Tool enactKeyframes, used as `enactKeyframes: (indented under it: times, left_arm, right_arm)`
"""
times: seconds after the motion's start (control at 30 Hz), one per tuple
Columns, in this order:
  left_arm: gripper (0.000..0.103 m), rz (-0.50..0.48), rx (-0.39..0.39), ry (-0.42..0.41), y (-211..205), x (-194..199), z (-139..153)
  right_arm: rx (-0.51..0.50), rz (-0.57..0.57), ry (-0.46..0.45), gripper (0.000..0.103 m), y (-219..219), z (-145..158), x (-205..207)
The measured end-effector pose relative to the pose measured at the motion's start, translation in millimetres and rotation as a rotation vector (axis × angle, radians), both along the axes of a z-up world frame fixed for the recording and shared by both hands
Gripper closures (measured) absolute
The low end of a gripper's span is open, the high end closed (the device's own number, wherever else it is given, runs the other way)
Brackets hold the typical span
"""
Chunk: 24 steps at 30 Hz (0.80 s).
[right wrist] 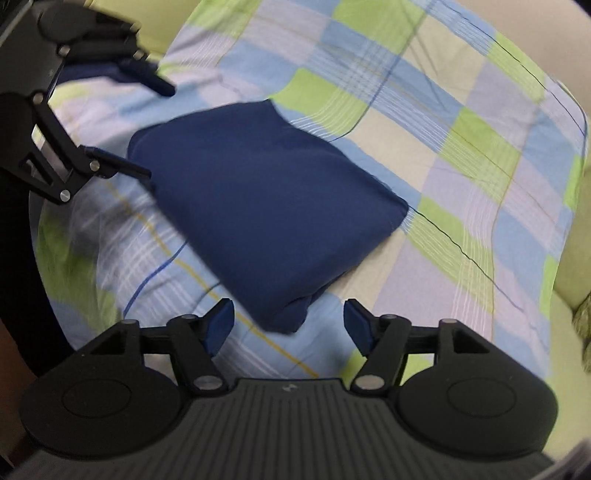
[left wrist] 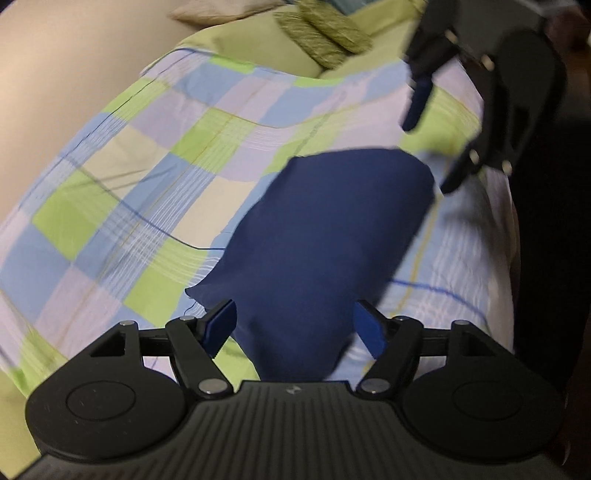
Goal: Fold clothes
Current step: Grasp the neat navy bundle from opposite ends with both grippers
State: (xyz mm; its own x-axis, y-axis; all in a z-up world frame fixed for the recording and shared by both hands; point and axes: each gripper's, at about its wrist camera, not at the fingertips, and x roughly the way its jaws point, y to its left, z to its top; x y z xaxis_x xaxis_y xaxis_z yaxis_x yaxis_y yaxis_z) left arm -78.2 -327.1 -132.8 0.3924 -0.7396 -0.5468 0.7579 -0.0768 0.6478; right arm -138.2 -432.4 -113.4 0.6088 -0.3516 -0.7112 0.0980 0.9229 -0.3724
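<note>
Left wrist view first. At 9 o'clock, checked bedspread [left wrist: 155, 177], squares of green, blue and lilac, spread flat over the bed, blurred toward the edges. Plain beige surface [left wrist: 66, 74] beyond it at 10 o'clock. At 12 o'clock, two olive-green rolled bundles [left wrist: 325, 35] lying side by side on a lime sheet [left wrist: 255, 44]. Dead centre, folded navy garment [left wrist: 325, 236], compact and flat on the bedspread, one small corner flap poking out at 7 o'clock. Left gripper [left wrist: 295, 328] at 6 o'clock, jaws spread wide and released, the near edge of the navy cloth lying between the blue pads [left wrist: 221, 325] but no pinch on it. At 2 o'clock, right gripper [left wrist: 432, 147] hanging above the far corner of the garment, jaws parted, nothing gripped.

Right wrist view now. At 10 o'clock, left gripper [right wrist: 155, 129] again, black linkage, jaws apart, lower finger just beside the garment's edge; contact impossible to judge through the blur. Centre, same navy garment [right wrist: 266, 206], a tidy rectangle lying askew on the bedspread [right wrist: 461, 155], layered folds visible at its near corner. At 6 o'clock, right gripper [right wrist: 290, 325], jaws released and wide, garment's near corner sitting between the pads, untouched. Lime sheet [right wrist: 576, 266] showing at 3 o'clock.
</note>
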Motion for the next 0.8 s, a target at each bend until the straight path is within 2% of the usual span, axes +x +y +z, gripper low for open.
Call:
enactKeyframes:
  times: [0.2,0.37,0.47,0.57,0.63,0.7,0.8]
  left_arm:
    - [0.026,-0.035,0.026,-0.073,0.8,-6.0,-14.7]
    - [0.026,-0.109,0.069,-0.163,-3.6,-9.2,-31.1]
    - [0.026,-0.141,0.085,-0.197,-9.4,-6.5,-40.0]
    - [0.026,-0.166,0.101,-0.256,-12.9,-1.1,-48.9]
    - [0.026,-0.193,0.098,-0.314,-15.1,4.1,-56.7]
    - [0.026,-0.209,0.1,-0.329,-19.5,7.6,-60.0]
    - [0.026,-0.237,0.114,-0.348,-26.9,9.5,-63.3]
  right_arm:
    - [-0.058,0.026,0.023,0.036,13.9,-0.4,-0.3]
    - [-0.095,0.05,0.043,0.035,19.4,-2.5,3.5]
    - [-0.156,0.073,0.048,0.035,24.8,-4.2,3.7]
    - [-0.216,0.115,0.042,0.035,31.6,-5.8,1.9]
    - [-0.291,0.172,0.041,0.035,39.8,-11.5,1.9]
    - [-0.364,0.223,0.038,0.035,47.1,-17.4,3.7]
    - [-0.419,0.273,0.05,0.035,52.9,-24.9,17.4]
